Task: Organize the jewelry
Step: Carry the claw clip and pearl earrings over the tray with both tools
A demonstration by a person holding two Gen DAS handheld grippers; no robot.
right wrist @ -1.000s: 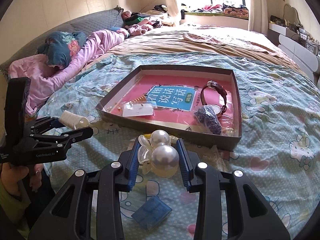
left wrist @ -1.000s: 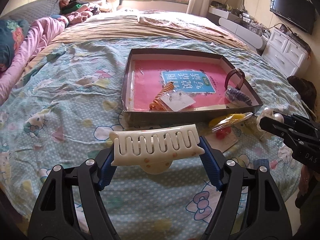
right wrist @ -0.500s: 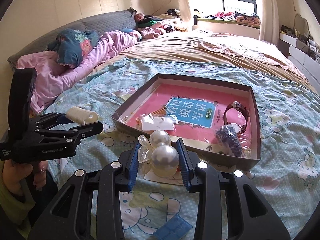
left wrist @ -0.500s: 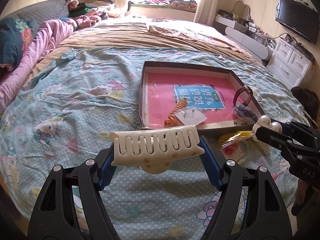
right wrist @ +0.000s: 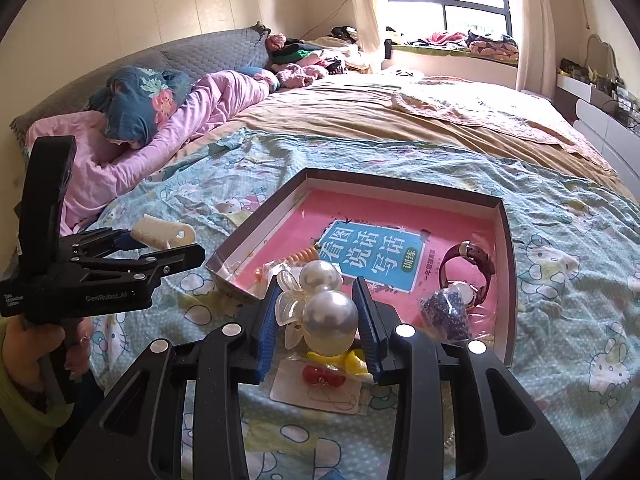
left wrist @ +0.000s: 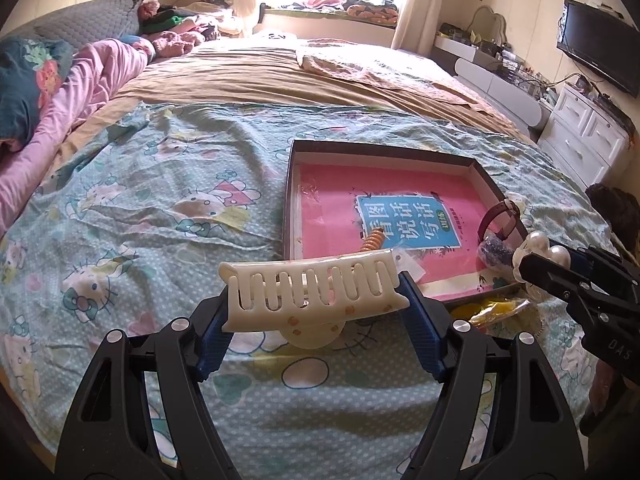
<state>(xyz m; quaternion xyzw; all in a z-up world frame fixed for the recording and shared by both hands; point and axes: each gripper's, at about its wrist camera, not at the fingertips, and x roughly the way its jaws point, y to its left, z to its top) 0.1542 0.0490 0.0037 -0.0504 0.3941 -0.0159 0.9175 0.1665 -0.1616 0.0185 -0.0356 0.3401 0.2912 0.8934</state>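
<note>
My left gripper [left wrist: 316, 312] is shut on a cream claw hair clip [left wrist: 312, 292], held above the bedspread left of the box's near corner; the clip also shows in the right wrist view [right wrist: 162, 234]. My right gripper [right wrist: 318, 316] is shut on a pearl hair clip [right wrist: 326, 304], held over the near edge of the shallow box [right wrist: 508, 280]. The box [left wrist: 290, 200] has a pink floor with a blue label and holds an orange spiral tie [right wrist: 300, 258], a brown-strap watch [right wrist: 466, 270] and a bag of dark beads [right wrist: 444, 312].
A jewelry card with red and yellow pieces [right wrist: 328, 376] lies on the bedspread just before the box. Pink bedding and pillows [right wrist: 160, 128] lie at the left. White drawers [left wrist: 580, 136] and a TV [left wrist: 596, 48] stand at the right.
Both grippers have risen and moved forward with their clips. The right gripper now hangs over the box's near edge; the blue case has left its view.
</note>
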